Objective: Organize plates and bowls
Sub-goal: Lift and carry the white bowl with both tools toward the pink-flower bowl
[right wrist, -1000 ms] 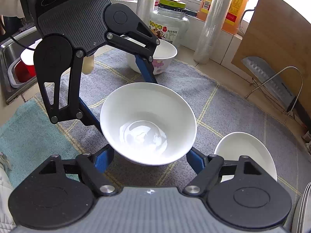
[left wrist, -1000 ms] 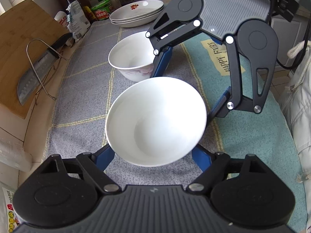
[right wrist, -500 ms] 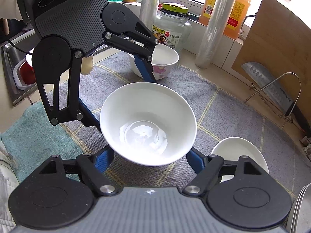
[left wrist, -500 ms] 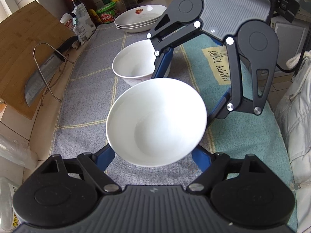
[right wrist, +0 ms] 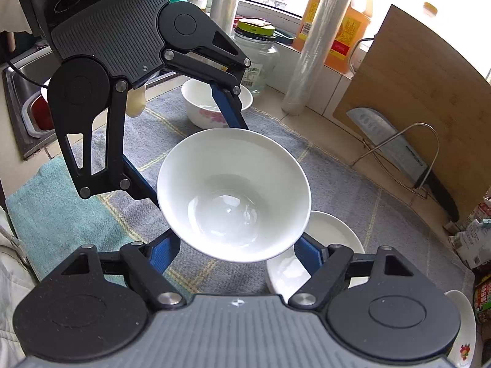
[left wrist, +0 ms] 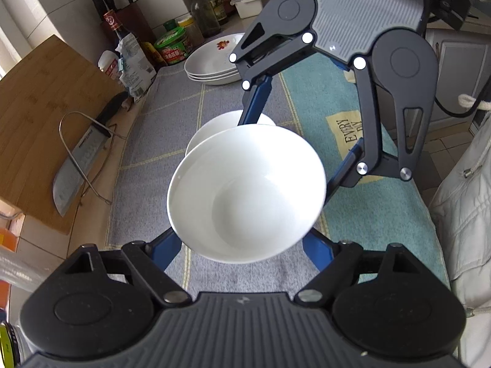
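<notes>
Together, left gripper (left wrist: 242,242) and right gripper (right wrist: 236,245) clamp one white bowl (left wrist: 245,193) aloft.
Next, likely lower it squarely into the second bowl (right wrist: 331,236) beneath.

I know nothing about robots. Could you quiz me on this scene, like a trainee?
1. True or false: only one gripper holds the plain white ceramic bowl.
2. What leans against the wooden cutting board? A) steel cleaver B) ladle C) plate
3. Fill in: the pink-flowered white bowl sits beside the glass ____.
Key: 1 false, left gripper and right gripper both hold it; 2 A; 3 jar.
</notes>
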Demonstrator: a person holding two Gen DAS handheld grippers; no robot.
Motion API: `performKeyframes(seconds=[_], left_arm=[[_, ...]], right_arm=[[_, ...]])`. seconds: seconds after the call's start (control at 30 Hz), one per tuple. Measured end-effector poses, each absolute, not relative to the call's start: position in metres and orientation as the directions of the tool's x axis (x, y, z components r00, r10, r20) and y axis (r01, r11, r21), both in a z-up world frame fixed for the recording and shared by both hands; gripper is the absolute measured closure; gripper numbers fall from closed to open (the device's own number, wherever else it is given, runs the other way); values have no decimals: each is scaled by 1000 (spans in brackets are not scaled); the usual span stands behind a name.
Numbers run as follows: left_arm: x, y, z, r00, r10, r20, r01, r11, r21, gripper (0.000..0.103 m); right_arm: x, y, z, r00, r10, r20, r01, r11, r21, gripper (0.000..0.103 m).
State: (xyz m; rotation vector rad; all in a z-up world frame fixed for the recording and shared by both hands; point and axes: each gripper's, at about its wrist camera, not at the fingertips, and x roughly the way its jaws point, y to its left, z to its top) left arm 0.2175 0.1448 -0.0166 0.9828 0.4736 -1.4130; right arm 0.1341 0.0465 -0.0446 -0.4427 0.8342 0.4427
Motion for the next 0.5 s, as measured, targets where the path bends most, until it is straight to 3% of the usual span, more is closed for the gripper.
performKeyframes(seconds=[0.5], left_arm=[[236,80,-27,136,-627,-767,937,-170,305,18]], right_arm=[[152,-13,-40,599,93,-795,-464,849,-250,18]])
